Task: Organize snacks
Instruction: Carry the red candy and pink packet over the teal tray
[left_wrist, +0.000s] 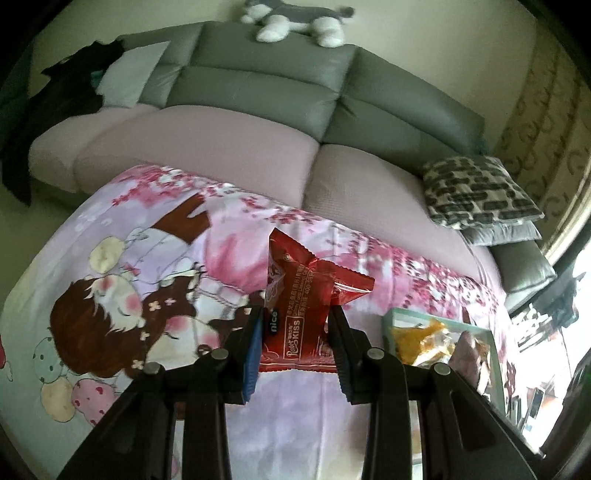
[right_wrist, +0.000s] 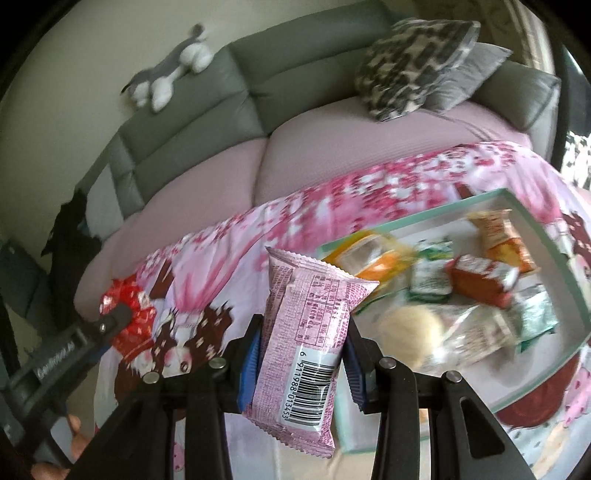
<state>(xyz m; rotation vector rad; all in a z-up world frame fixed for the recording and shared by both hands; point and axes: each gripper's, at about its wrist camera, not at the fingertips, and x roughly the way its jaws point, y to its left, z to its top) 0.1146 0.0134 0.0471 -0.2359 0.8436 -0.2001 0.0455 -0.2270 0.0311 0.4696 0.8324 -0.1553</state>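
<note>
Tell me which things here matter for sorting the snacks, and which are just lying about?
Job:
red snack packet, held in left gripper
pink snack packet, held in right gripper
green-rimmed tray with loose snacks

Lying about:
plush dog
patterned cushion
grey sofa
cartoon sheet

- Left wrist camera is looking steeply down along its fingers, close above the cartoon-print sheet (left_wrist: 155, 295), facing the sofa (left_wrist: 258, 92).
- Right wrist camera is angling likewise; both are sharing sheet, sofa and tray (right_wrist: 576, 280).
</note>
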